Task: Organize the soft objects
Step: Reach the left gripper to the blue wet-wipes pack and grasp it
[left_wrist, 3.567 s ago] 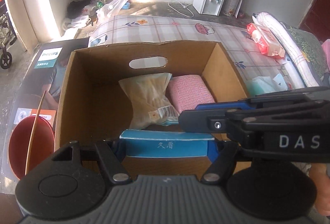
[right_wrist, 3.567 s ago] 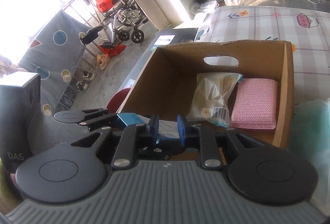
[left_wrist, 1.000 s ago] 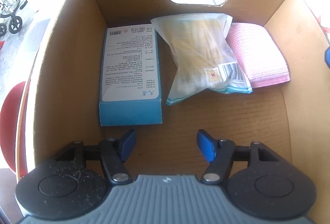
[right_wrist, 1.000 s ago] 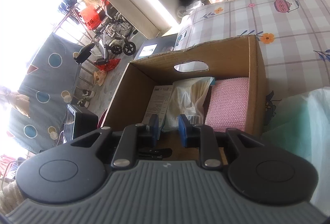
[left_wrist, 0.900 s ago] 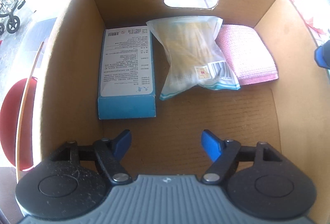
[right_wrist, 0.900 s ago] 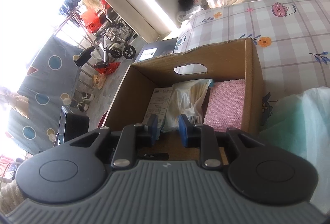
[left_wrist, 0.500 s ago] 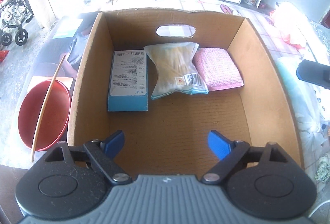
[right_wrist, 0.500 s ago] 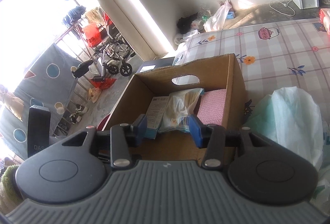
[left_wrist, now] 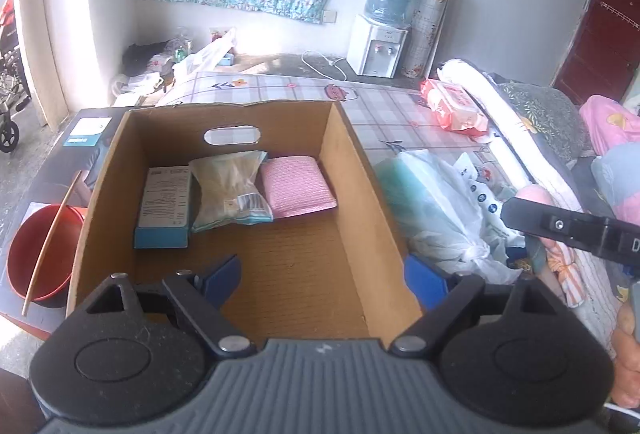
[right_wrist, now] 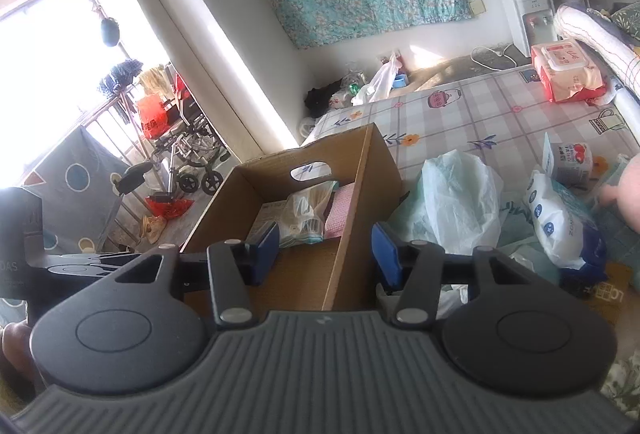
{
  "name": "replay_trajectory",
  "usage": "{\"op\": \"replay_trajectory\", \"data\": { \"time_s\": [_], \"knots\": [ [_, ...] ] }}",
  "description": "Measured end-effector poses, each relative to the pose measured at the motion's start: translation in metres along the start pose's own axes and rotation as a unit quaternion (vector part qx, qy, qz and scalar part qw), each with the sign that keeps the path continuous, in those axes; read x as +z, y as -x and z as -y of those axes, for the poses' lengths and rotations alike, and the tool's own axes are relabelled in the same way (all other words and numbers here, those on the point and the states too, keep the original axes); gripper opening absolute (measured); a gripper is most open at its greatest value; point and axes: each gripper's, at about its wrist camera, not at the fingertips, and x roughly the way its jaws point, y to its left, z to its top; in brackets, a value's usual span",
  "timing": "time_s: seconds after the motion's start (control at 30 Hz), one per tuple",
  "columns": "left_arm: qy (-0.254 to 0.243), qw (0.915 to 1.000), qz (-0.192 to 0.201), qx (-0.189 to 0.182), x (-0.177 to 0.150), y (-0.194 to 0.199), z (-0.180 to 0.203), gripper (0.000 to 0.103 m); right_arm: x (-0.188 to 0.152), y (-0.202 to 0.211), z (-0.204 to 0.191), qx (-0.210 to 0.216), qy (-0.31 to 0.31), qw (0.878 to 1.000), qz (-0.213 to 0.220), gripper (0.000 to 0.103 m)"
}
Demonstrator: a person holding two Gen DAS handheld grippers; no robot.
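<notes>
L gripper [left_wrist: 322, 276] jaws wide, empty, over cardboard box [left_wrist: 356, 170]; R gripper [right_wrist: 325, 248] jaws opening, empty.

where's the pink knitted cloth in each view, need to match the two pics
Left wrist view: the pink knitted cloth lies inside the cardboard box, far right of the row, centre of picture.
Right wrist view: the cloth shows as a narrow strip against the box's right wall, centre.
Shared landmark: the oval handle hole in the box's far wall.
</notes>
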Motion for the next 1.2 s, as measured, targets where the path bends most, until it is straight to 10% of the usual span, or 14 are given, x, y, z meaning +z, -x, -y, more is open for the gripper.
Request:
{"op": "replay_trajectory", "data": {
  "time_s": [0.27, 0.67, 1.0, 1.2],
  "knots": [
    [-0.077, 0.9965, 0.003, -0.031, 0.034, -0.018, 0.071, 0.090, -0.011, 0.046, 0.044, -0.060, -0.015, 0.998, 0.033, 0.053],
    [-0.120, 0.9801, -0.105, -0.118, 0.084, -0.130, 0.165, 0.076, -0.005, 0.035, 0.147, -0.176, -0.045, 0.983, 0.005, 0.054],
    [-0.125, 0.9591, -0.200, -0.157, 0.080, -0.216, 0.195, 0.045, 0.028, -0.030, 0.249, -0.118, -0.212, 0.967, -0.080, 0.048],
    [-0.103, 0.9519, -0.227, -0.178, 0.082, -0.241, 0.190, 0.047, 0.030, -0.078, 0.278, -0.095, -0.291, 0.942, -0.135, 0.050]
  ]
}}
